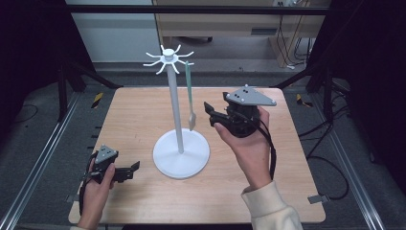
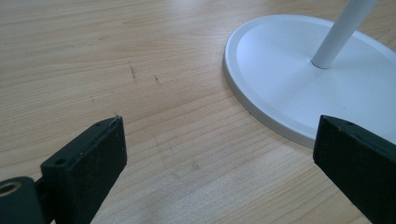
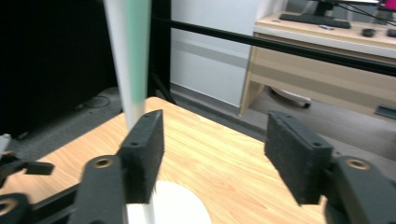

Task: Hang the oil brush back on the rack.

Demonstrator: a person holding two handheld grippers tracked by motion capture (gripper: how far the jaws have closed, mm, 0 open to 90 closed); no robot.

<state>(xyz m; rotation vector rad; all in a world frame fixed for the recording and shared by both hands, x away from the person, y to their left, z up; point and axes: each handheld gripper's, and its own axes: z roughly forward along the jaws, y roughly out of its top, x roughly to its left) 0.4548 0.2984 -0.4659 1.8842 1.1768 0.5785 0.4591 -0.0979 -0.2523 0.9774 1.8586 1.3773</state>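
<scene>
Here, thing in hand: a pale green utensil (image 1: pixel 189 91), a fork by the look of its lower end, hangs from one hook of a white stand (image 1: pixel 177 110).
Where it is: just ahead of the right gripper (image 1: pixel 208 113) and slightly to its left; in the right gripper view its green handle (image 3: pixel 136 51) rises past the left finger (image 3: pixel 144 154), outside the gap.
Right gripper: fingers spread wide, nothing between them, raised off the tabletop (image 1: pixel 134 110).
Left gripper (image 1: pixel 134 167): fingers wide apart and empty, low over the tabletop, with the stand's round base (image 2: pixel 299 79) just ahead of the right finger (image 2: pixel 359 168).
Handling, as a judgement: the fork looks like thin plastic, so light, stiff and rather slick; it hangs free and will likely swing if nudged.
Where to take hold: on the flat handle, mid-length or a little below, fingers closing across its broad faces; the head is narrow and a poor grip.
Stand: tall thin pole on a wide base; it seems steady, yet a sideways pull on the fork could rock it, so lifting up off the hook suits better.
Containers: none on the tabletop; the stand's other hooks (image 1: pixel 158 62) look bare.
</scene>
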